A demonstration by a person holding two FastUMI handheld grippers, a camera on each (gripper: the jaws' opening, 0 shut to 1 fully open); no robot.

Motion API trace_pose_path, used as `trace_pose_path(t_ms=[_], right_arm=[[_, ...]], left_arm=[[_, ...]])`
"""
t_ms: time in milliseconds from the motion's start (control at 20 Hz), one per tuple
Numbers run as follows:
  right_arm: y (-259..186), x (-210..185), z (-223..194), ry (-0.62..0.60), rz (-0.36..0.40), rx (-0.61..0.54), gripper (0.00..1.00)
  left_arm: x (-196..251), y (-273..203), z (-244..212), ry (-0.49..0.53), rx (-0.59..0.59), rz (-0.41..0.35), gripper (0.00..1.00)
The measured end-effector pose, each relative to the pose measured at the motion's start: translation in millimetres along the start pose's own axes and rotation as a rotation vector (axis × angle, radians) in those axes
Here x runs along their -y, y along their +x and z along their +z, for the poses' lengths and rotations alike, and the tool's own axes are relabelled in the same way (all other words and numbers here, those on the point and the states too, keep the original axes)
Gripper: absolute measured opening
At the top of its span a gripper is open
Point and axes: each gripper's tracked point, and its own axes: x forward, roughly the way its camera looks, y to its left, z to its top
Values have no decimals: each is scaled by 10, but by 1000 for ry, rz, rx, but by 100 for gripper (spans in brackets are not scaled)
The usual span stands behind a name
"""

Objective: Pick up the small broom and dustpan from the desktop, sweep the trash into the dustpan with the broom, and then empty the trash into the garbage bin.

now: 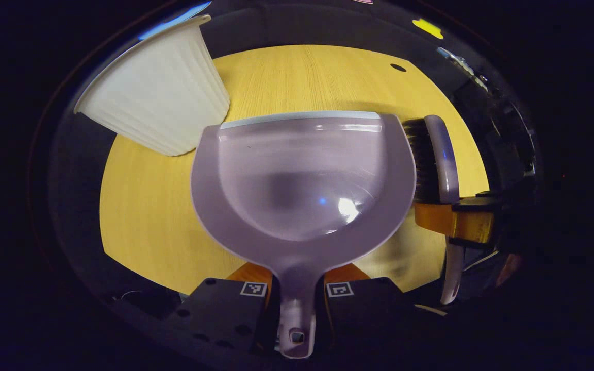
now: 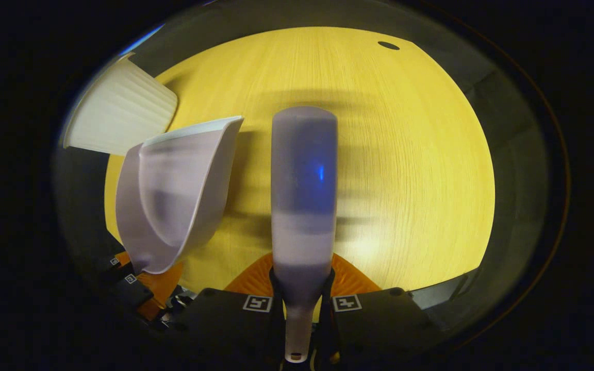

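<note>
While clamped by its handle between both fingers of the left hand-held gripper (image 1: 297, 299), sat squarely ahead of the camera: lilac dustpan (image 1: 302, 175), long axis running straight away from the fingers, open lip with its pale strip at the far end, pointing across the yellow desk (image 1: 142, 216) toward the back. Held apparently just over the desk, pan visibly bare of trash, so probably either ready for sweeping or already emptied; impossible to judge which. Stood at the far left beside the pan's lip: white ribbed garbage bin (image 1: 158, 98), close enough for a short tip.

Gripped likewise by the right hand-held gripper (image 2: 303, 304), fingers closed on the narrow neck: small broom (image 2: 304, 190), long axis again in line with the fingers, rounded back toward the camera, tip pointing away over the desk. Seen from the left gripper view, dark bristles facing the dustpan's right edge, nearly touching it, presumably kept close for brushing inward. No trash discernible on the desk.
</note>
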Motion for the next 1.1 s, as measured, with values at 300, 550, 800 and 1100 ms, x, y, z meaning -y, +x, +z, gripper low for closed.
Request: trace_pose_path(t_ms=[300, 550, 800, 1100], right_arm=[[166, 61, -101, -20, -89, -64, 28], [131, -78, -63, -16, -97, -84, 28], [141, -66, -105, -10, -116, -113, 31], [112, -77, -120, 9, -123, -136, 42]], left_arm=[[-1, 198, 82, 33, -83, 46, 26], [-36, 271, 112, 62, -109, 56, 26], [-20, 335, 104, 69, -138, 43, 27], [-35, 337, 95, 80, -213, 45, 30]])
